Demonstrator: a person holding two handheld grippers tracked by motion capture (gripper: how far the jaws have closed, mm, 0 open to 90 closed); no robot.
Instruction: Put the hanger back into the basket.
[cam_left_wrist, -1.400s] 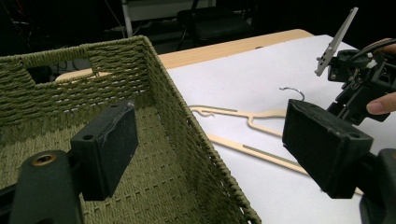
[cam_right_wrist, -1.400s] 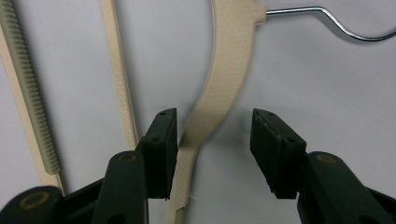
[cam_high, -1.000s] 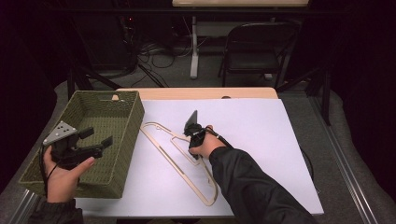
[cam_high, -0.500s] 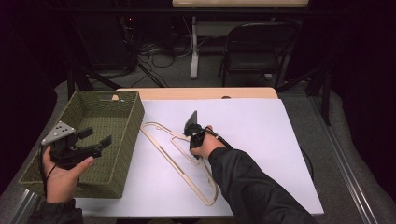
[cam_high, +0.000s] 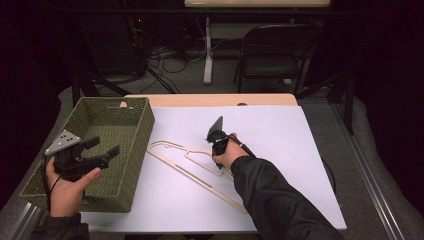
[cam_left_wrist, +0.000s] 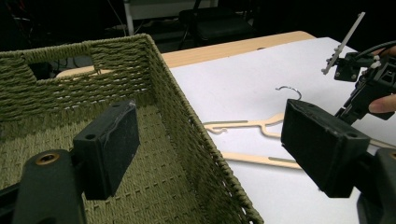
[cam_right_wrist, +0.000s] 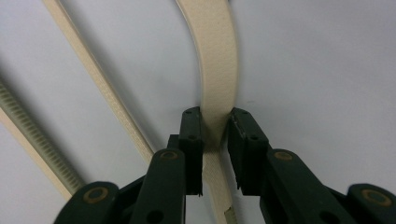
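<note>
Two grippers stood ready: the right gripper (cam_right_wrist: 215, 140) pinched the wooden hanger (cam_high: 192, 167) lying flat on the tabletop (cam_high: 280, 150), the left gripper (cam_left_wrist: 210, 154) hung spread over the woven basket (cam_high: 142, 125), so lifting probably came next.

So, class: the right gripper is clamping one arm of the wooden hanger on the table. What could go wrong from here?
1. The right gripper pinches the hanger on one arm, well off its middle, so a lift may let it swing or slip.
2. The hanger looks longer than the basket is wide, so it may catch on the rim.
3. The left gripper hovers open over the basket and may get in the way.
</note>
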